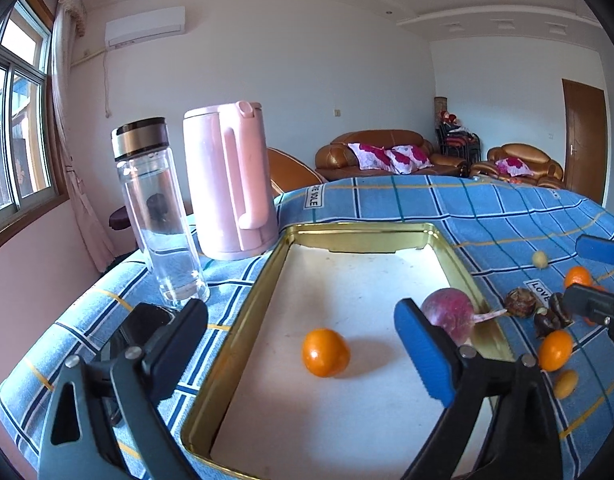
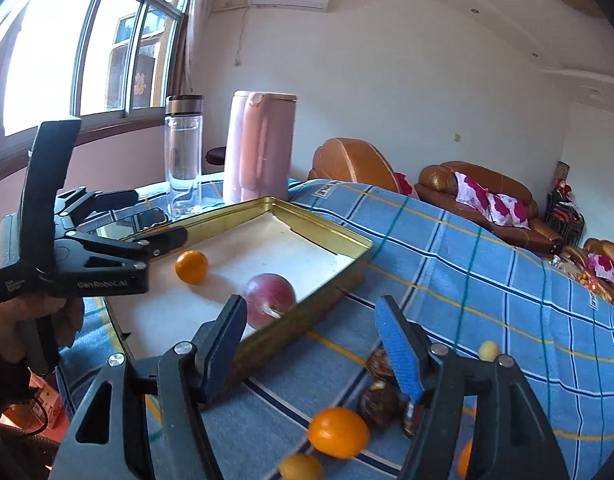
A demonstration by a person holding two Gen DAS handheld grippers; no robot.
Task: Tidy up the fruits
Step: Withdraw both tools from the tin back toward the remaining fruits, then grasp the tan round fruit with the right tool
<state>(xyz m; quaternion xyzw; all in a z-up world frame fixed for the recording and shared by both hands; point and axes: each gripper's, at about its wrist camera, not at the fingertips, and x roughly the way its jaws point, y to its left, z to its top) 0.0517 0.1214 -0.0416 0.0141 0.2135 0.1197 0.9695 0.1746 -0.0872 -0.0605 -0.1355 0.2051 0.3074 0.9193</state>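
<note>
A gold-rimmed tin tray [image 1: 371,230] [image 2: 331,284] with a white floor holds an orange [image 1: 325,352] [image 2: 191,267] and a purple round fruit with a stalk [image 1: 447,312] [image 2: 269,300]. My left gripper [image 1: 303,340] [image 2: 155,220] is open and empty above the tray's near left part. My right gripper [image 2: 311,344] [image 1: 599,276] is open and empty over the cloth right of the tray. Below it lie an orange [image 2: 338,432] [image 1: 555,350], dark brown chestnut-like pieces [image 2: 381,398] [image 1: 519,303], small yellow fruits [image 2: 301,467] [image 1: 565,383] and another orange [image 1: 577,277].
A blue checked cloth [image 1: 427,200] covers the table. A clear glass bottle [image 1: 159,216] [image 2: 183,156] and a pink kettle [image 1: 231,184] [image 2: 261,148] stand behind the tray's left corner. A dark phone [image 2: 143,218] lies left of the tray. A small pale fruit [image 1: 539,259] [image 2: 488,350] lies farther right.
</note>
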